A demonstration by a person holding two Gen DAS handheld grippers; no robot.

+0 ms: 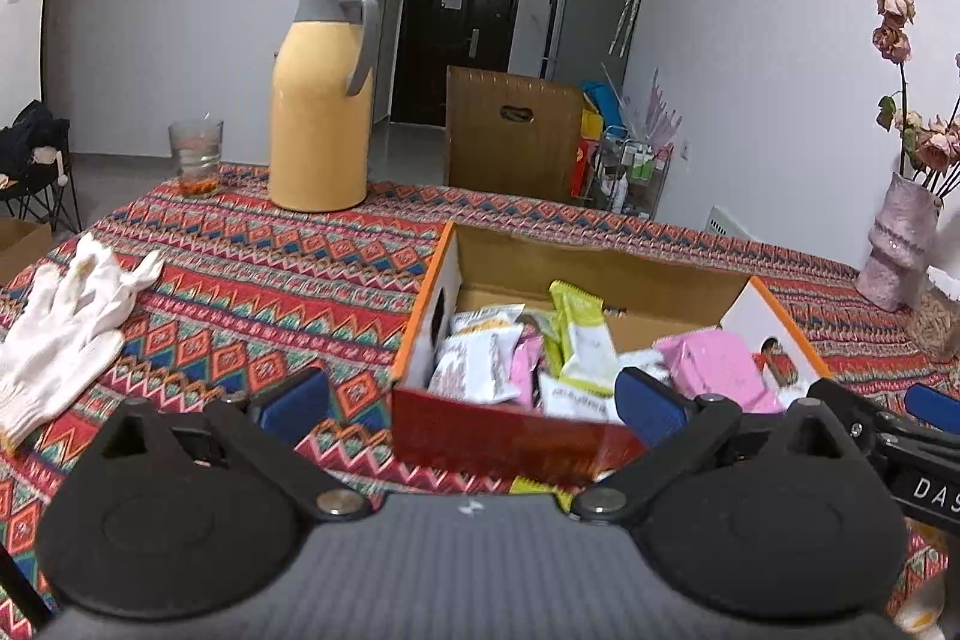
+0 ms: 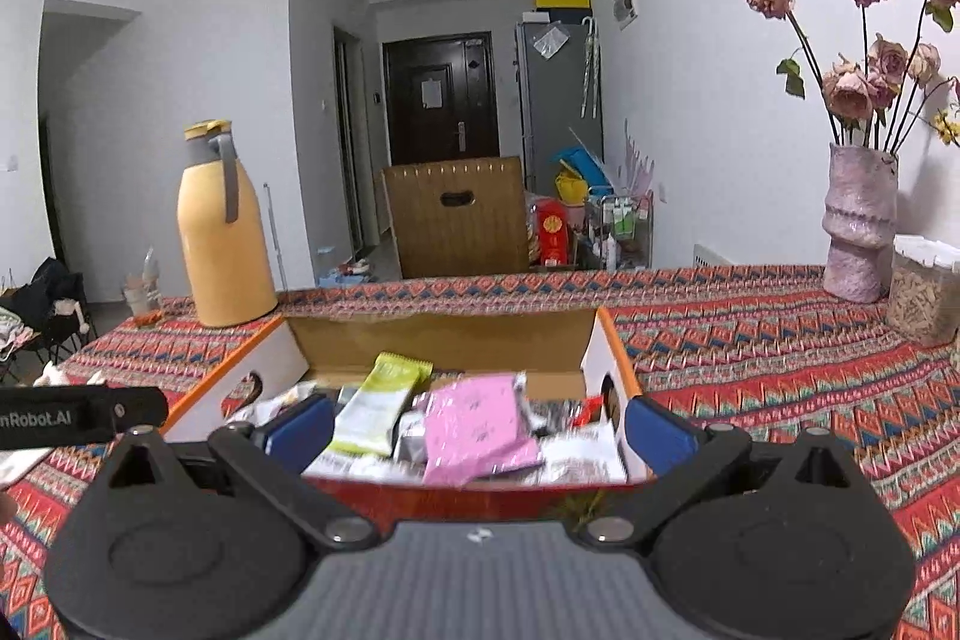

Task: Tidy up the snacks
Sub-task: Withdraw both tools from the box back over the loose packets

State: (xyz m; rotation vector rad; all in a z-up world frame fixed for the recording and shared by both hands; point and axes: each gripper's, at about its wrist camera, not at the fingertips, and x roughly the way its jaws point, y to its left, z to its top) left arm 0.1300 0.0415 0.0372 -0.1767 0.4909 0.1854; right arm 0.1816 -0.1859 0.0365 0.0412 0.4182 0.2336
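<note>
Left wrist view: left gripper (image 1: 474, 403) spread wide with nothing between its blue fingers (image 1: 298, 396), low over the near red wall of an open cardboard box (image 1: 606, 274). Box on the desk (image 1: 252, 268), under a red, blue and orange zigzag cloth. Inside the box, a loose heap of snack packets: a lime-green packet (image 1: 581, 334) propped upright toward the middle, a white packet (image 1: 480, 361) at the left, a pink packet (image 1: 717, 364) at the right, partly behind the right blue finger. Another yellow-green packet (image 1: 537, 487) on the cloth just in front of the box, mostly hidden by the gripper body. Farther left on the desk, white gloves (image 1: 63, 334) lying flat, well apart from the box. At the far edge, a yellow thermos (image 1: 321, 112) upright, and a glass (image 1: 196, 157) beside it. At the far right, a pink vase (image 1: 897, 250) with dried roses, and the tip of the right gripper (image 1: 930, 409) just beside the box.

Right wrist view: right gripper (image 2: 477, 430) likewise wide apart and gripping nothing, its fingers (image 2: 660, 436) straddling the near end of the same box (image 2: 444, 340). Lime-green packet (image 2: 378, 403) tilted at left centre, pink packet (image 2: 477, 427) in the middle on top of silvery and white wrappers. Left gripper's black arm (image 2: 78, 418) entering from the left edge. Thermos (image 2: 222, 232) beyond the box's left corner, vase (image 2: 858, 226) and a clear lidded jar (image 2: 924, 289) at the far right.
</note>
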